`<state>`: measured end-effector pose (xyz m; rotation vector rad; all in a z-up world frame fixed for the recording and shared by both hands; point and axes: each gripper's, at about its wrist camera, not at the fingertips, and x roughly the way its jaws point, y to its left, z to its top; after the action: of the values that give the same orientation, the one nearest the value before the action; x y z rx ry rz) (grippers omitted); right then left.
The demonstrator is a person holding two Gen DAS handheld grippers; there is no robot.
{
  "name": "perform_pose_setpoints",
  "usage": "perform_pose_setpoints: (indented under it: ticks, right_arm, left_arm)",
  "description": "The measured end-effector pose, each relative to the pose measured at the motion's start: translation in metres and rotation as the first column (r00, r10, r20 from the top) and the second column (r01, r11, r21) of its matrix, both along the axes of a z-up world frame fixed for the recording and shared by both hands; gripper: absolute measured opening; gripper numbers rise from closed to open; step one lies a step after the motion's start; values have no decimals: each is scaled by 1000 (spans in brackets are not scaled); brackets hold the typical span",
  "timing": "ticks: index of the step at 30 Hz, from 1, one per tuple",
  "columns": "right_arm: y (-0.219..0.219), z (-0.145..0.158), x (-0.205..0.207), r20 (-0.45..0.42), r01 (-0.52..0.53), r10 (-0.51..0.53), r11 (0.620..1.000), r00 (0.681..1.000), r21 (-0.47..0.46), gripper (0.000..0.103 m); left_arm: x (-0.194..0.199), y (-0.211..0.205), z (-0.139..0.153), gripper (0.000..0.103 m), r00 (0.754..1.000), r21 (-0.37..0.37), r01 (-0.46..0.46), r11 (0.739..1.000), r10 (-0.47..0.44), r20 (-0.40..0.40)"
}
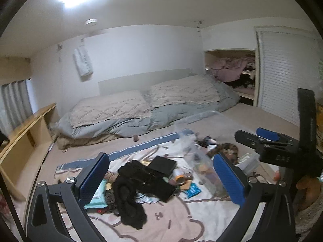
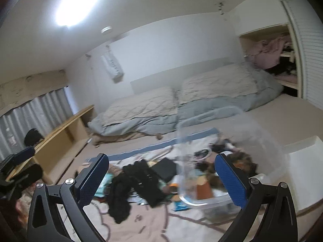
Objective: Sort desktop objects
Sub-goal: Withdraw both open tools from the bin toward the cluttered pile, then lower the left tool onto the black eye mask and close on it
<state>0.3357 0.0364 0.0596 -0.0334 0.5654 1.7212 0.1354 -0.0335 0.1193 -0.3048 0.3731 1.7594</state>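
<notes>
A jumble of small items lies on a pink cartoon blanket (image 1: 181, 217): a heap of black cloth (image 1: 131, 193), a flat black box (image 1: 163, 164), an orange-ended roll (image 1: 178, 176), a blue packet (image 1: 192, 189) and a teal wipes pack (image 1: 99, 195). A clear plastic bin (image 1: 201, 141) stands to the right of them with some items inside. My left gripper (image 1: 161, 156) hovers open above the pile, holding nothing. My right gripper (image 2: 161, 155) is open too, over the black box (image 2: 164, 168) and the bin (image 2: 222, 141). It shows from the side as the right gripper (image 1: 262, 139).
Grey bedding (image 1: 141, 109) fills the back. A low wooden shelf (image 1: 26, 133) runs along the left. A white box (image 2: 302, 171) stands right of the bin. An open closet (image 1: 232, 70) is at the back right. A hand (image 1: 306, 185) holds the right handle.
</notes>
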Motion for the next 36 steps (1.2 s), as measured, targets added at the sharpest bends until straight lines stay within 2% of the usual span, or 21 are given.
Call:
perform_pose_setpoints:
  ticks: [4,8,12,16,19,23,28,36]
  right_arm:
    - [3,3,-26,46,-44,43,999,998,12,103]
    - [10,0,-42,72,-84,85,996,994,-12,103]
    - [19,-5,-58,133,-110,113,994,985,-29,103]
    - [32,-9,-64,115,-137,141,990,983,-41,103]
    - [42,-13,-69,134,-159,159,987,978,-14,103]
    - [50,-19,-80,229,-170,156,984,961,44,103]
    - [68,-38,-82,182,-183,167,980,969,75,103]
    - [96,-93,-99,157,-192,186,981,970,25,103]
  left_arm:
    - [-28,-5,0,103,999,16,-42,999,42,23]
    - [-55,-9,-2,103,995,50,-97,994,98,-2]
    - [-83,-13,-5,103,991,77,-130,989,127,40]
    - [-105,-12,-12,103,985,93,-163,982,156,78]
    - [-124,-6,-19,103,979,78,-189,979,182,87]
    - [-139,-1,-26,103,975,85,-211,974,203,94]
    - [-147,9,-45,103,963,122,-264,957,255,87]
    - [-150,38,-101,103,961,112,-275,955,269,68]
